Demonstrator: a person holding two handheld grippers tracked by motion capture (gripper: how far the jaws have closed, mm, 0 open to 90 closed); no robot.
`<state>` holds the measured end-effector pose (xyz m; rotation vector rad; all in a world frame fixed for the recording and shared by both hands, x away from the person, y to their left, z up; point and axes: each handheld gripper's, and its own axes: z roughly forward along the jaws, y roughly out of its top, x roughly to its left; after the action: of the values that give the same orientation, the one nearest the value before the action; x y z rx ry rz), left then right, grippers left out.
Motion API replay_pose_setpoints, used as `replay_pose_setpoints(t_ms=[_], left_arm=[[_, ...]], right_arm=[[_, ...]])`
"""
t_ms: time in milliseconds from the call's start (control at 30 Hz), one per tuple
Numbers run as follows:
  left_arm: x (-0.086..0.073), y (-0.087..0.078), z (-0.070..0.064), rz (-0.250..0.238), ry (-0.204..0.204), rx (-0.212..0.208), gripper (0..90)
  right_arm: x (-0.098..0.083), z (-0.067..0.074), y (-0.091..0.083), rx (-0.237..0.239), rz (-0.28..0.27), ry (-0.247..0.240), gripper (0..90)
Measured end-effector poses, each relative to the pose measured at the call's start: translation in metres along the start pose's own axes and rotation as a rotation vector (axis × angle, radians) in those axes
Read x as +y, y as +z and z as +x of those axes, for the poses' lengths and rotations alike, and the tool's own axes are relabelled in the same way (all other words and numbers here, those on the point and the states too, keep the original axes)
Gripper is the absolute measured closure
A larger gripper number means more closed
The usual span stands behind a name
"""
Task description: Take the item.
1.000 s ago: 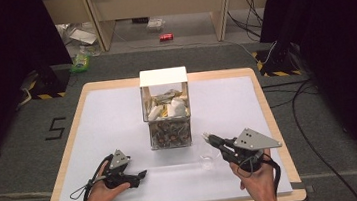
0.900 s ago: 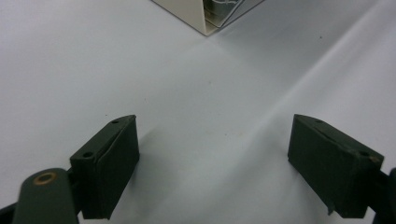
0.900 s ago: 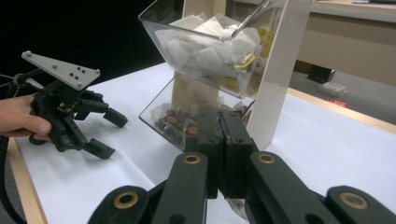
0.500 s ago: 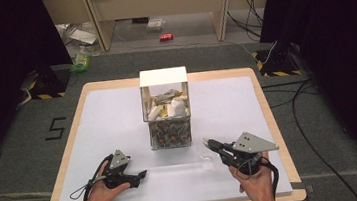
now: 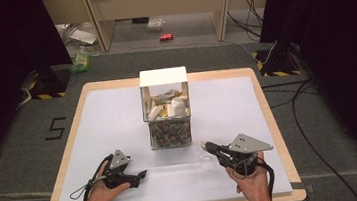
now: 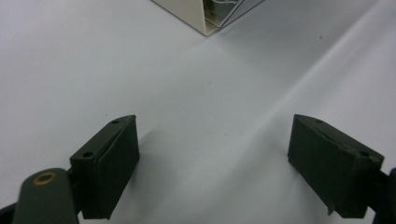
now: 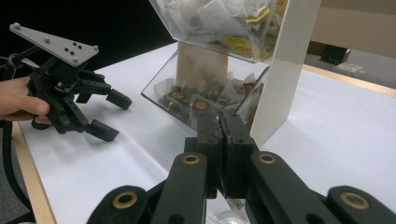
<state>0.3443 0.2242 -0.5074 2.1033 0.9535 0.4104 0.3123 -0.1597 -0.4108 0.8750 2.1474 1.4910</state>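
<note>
Left tool (image 5: 141, 174) apart, right tool (image 5: 204, 146) together, bare table (image 5: 118, 117) flanking dispenser (image 5: 166, 109).

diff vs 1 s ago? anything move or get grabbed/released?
Nothing visibly changed. The right gripper is still shut, and whether it pinches the clear wrapper below its tips is unclear; it points at the two-tier dispenser box much as before. The left gripper stays open and low over the white table, holding nothing. The box and its packets are untouched.
</note>
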Motion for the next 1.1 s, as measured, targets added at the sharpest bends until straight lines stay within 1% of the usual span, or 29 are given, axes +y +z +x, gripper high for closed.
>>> replay_pose_setpoints(t_ms=[233,367,600,867,1100], left_arm=[[0.000,0.000,0.000,0.000,0.000,0.000,15.6],[0.000,0.000,0.000,0.000,0.000,0.000,15.5],[0.000,0.000,0.000,0.000,0.000,0.000,15.5],[0.000,0.000,0.000,0.000,0.000,0.000,15.5],[0.000,0.000,0.000,0.000,0.000,0.000,15.5]], right_arm=[[-0.005,-0.003,0.005,-0.004,0.014,0.007,88.0],[-0.009,-0.005,0.008,-0.008,0.031,0.014,87.9],[-0.013,-0.007,0.011,-0.011,0.046,0.015,87.4],[-0.016,-0.008,0.015,-0.029,0.074,0.004,85.7],[-0.015,-0.007,0.015,-0.032,0.073,0.000,83.3]])
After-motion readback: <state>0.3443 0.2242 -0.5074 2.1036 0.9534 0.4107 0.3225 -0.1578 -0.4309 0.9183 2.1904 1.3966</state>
